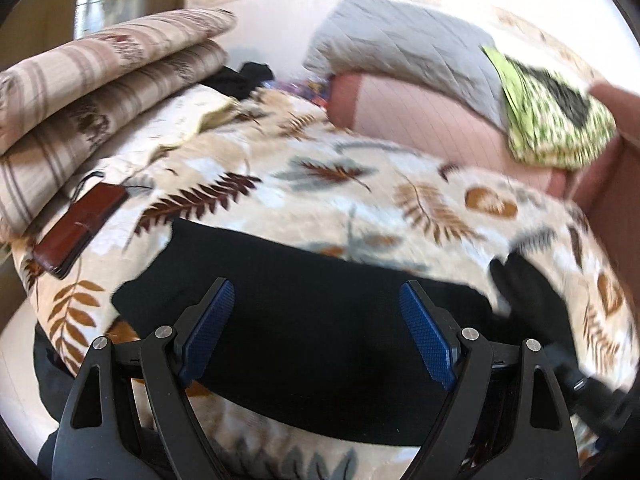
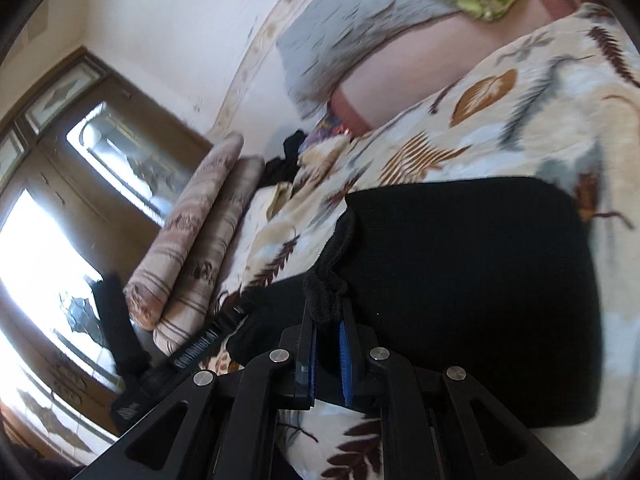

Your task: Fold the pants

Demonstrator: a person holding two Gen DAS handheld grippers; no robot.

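Spread over the bed, a cream blanket [image 1: 320, 168] printed with brown and grey leaves carries everything we see. On it lie the black pants [image 2: 472, 280], folded into a broad dark slab; their near edge runs under our grippers in both views, so we cannot make out the full outline, and the dark cloth shows no seams or pockets. Our right gripper [image 2: 326, 320] has its blue pads nearly pressed together, pinching a bunched fold of the pants' edge that sticks up between the fingertips. Our left gripper [image 1: 316, 300] holds its fingers [image 1: 428, 332] spread wide above the pants, with nothing between them and no contact we can confirm. At the right edge of the left view a gloved hand [image 1: 528, 292] is blurred. Beyond the pants sit a brown wallet [image 1: 80, 228], striped folded quilts [image 1: 100, 80], a grey quilted pillow [image 1: 400, 48] and a green patterned cloth [image 1: 556, 116], smeared by blur. Behind the quilts we see a glazed wooden door [image 2: 100, 168].
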